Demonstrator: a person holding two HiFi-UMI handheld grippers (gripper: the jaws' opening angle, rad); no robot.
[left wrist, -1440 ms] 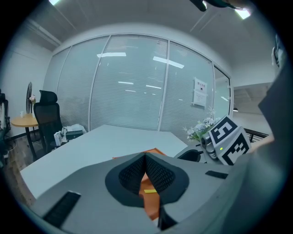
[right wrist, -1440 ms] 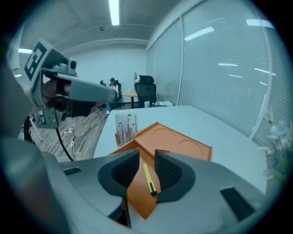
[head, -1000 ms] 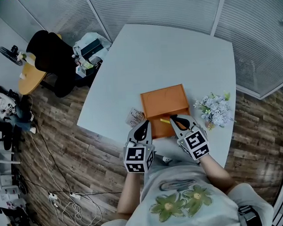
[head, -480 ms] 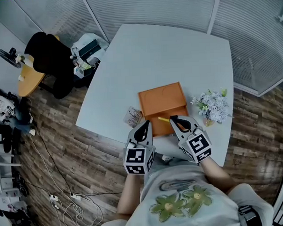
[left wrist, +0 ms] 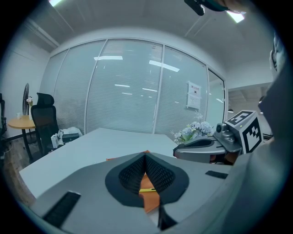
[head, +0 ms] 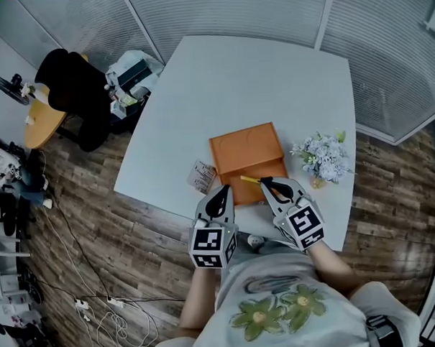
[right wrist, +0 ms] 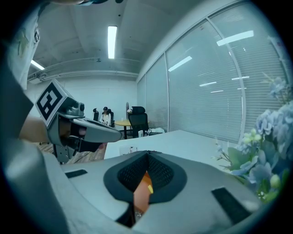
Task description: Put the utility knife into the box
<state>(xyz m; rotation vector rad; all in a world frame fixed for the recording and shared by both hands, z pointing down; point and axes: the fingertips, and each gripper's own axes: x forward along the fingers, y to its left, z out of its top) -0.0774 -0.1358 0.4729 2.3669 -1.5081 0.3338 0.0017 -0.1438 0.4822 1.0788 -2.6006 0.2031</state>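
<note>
While right gripper (head: 264,182) pinched utility knife (head: 249,179) over box (head: 245,148), left gripper (head: 220,194) hung beside it, jaws pressed together, empty.

A pale grey table (head: 257,81) carries an orange box (head: 245,150) near its 6 o'clock edge. A bunch of flowers (head: 322,157) sits at the box's 3 o'clock, a small packet (head: 201,175) at its 8 o'clock.

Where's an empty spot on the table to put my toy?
The whole far half of the table, beyond the orange box, is bare. So is the left side behind the small packet. The near edge is crowded: packet, box, flowers, left tool and right tool with the utility knife.
</note>
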